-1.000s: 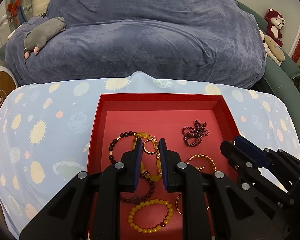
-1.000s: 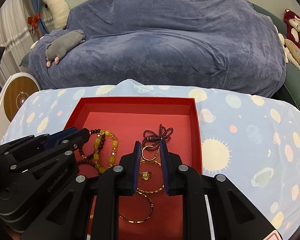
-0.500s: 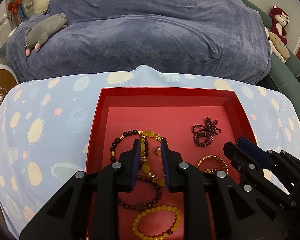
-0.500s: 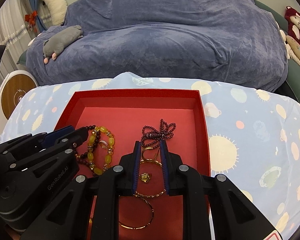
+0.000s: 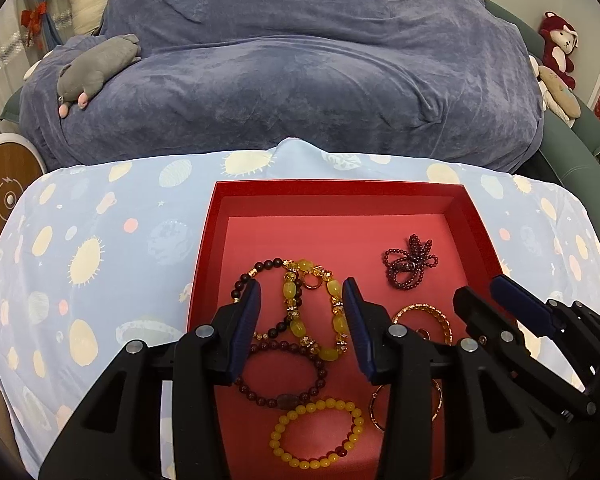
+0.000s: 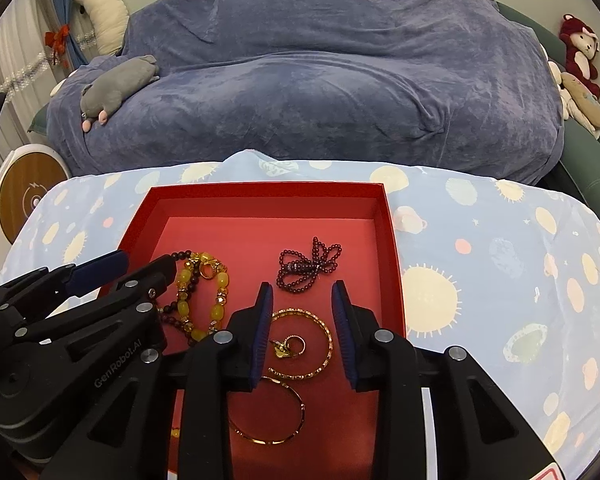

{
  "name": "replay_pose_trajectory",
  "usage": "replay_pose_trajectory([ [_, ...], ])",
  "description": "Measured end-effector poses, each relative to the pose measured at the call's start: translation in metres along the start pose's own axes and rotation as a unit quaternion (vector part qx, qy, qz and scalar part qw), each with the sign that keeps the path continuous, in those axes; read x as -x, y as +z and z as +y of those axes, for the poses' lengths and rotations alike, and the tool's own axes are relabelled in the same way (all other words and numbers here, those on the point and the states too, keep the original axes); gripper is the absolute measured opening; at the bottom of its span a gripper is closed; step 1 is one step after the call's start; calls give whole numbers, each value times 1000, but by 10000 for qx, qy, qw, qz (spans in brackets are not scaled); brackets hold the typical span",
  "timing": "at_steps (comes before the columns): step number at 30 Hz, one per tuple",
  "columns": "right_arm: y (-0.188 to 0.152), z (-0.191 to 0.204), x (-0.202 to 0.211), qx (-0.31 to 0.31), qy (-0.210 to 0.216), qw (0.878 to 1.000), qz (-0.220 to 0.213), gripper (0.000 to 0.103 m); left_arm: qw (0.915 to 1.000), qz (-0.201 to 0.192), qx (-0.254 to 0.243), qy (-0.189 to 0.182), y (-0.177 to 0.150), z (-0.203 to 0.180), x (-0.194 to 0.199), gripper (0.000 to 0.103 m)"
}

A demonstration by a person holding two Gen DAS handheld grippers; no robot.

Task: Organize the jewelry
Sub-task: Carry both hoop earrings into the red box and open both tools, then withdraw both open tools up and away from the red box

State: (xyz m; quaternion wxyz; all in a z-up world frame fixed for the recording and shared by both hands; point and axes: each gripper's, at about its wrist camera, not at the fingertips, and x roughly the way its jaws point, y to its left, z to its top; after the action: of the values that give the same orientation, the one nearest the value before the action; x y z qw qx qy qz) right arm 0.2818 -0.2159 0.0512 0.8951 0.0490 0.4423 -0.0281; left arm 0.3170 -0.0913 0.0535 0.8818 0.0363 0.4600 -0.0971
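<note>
A red tray [image 5: 340, 194] [image 6: 392, 240] on the patterned cloth holds jewelry. My left gripper [image 5: 302, 292] hovers over a yellow-and-dark bead bracelet [image 5: 294, 318]; its jaws are opening, with no pad pressing on anything. Below lie a dark red bead bracelet [image 5: 284, 396] and a yellow bead bracelet [image 5: 316, 432]. My right gripper [image 6: 300, 294] hangs above a gold bangle [image 6: 324, 344] with small gold rings [image 6: 290, 346] inside it; its jaws are opening and grip nothing. A dark red bead bundle [image 6: 306, 266] [image 5: 410, 264] lies further back. A thin gold hoop [image 6: 276, 412] lies nearer.
The tray rests on a light blue cloth with sun and planet prints [image 5: 100, 248]. Behind it is a big blue-covered sofa [image 5: 300, 80] with a grey plush toy [image 5: 96, 68]. Plush toys [image 6: 580, 56] sit at the right; a round wooden-faced device [image 5: 4, 200] stands at the left.
Both grippers' jaws have spread apart from nearly shut. The small gold ring by the left fingertips now lies further back on the yellow-and-dark bracelet.
</note>
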Motion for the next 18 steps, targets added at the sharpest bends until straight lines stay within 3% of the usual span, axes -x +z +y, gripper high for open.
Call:
replay_pose_trajectory([
  [18,-28,2,84,-92,-213,9993,-281,43,9998,-210,11,-42,-27,-4,80,44],
])
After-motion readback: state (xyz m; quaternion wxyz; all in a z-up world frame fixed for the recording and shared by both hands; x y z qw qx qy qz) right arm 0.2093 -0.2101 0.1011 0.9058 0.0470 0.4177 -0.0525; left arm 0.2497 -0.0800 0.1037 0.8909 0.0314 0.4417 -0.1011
